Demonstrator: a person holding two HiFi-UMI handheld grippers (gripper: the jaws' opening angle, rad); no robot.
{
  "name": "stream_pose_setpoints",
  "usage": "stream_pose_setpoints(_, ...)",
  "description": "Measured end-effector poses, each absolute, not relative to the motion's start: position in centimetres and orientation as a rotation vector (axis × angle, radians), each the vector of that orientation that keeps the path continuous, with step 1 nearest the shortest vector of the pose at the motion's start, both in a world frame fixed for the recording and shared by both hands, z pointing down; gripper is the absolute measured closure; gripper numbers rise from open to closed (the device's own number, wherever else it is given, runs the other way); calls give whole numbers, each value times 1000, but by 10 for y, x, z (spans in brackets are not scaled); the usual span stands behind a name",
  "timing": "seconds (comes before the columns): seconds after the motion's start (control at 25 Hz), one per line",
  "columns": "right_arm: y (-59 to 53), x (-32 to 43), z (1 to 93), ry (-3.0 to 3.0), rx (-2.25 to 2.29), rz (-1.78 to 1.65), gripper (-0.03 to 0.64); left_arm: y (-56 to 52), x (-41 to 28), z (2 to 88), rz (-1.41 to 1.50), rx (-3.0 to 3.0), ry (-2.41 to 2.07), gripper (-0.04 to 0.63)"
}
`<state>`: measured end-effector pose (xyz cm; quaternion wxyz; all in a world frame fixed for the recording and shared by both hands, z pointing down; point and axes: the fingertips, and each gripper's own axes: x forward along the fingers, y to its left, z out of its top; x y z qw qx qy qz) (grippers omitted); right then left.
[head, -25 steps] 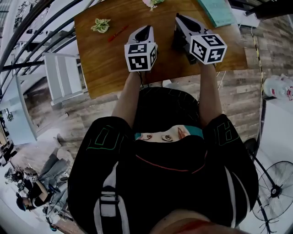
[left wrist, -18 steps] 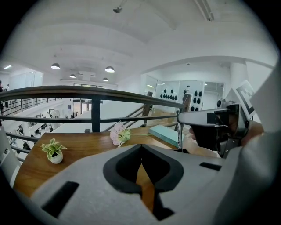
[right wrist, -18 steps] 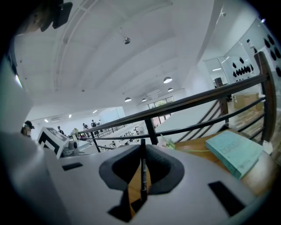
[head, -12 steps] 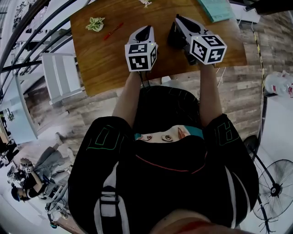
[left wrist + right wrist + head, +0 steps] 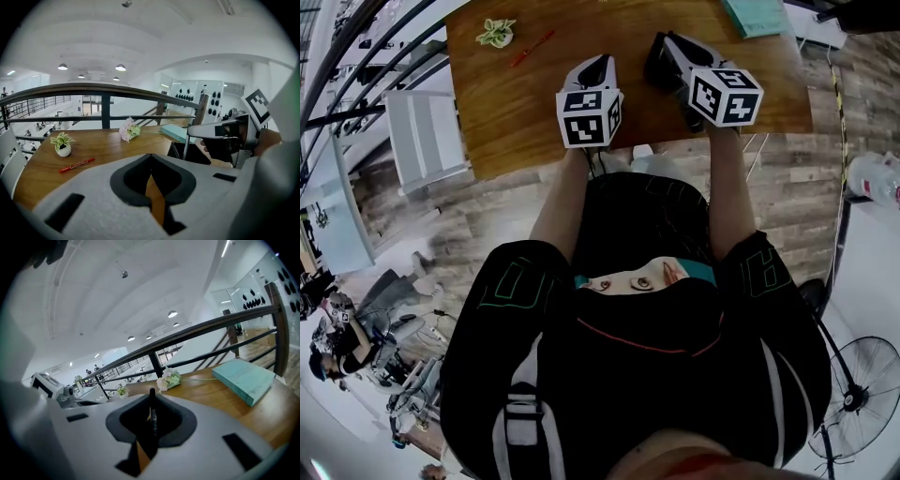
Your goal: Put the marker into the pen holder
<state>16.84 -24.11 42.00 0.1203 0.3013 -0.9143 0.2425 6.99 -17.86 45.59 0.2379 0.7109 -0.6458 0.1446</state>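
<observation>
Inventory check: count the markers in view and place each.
2. A red marker lies on the wooden table near the small potted plant; a thin dark one is clamped in the right hand-held gripper. Others could sit unseen in the pen holder.

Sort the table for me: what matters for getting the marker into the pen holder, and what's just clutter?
Job: red marker; black pen holder; left gripper, shut and empty; right gripper, shut on a thin black stick.
Lying about: small potted plant; flower bunch; teal book.
</observation>
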Motion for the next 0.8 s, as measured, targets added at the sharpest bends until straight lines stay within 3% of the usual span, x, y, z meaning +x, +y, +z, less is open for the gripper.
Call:
stream_pose_setpoints(0.48, -226, 181, 443, -2585, 866, 652, 568, -161, 91, 468, 434, 1922, -1755, 589)
stream_pose_setpoints(0.8, -231, 199, 446, -2559, 972, 626, 526, -149, 94, 472, 426, 1901, -1764, 589)
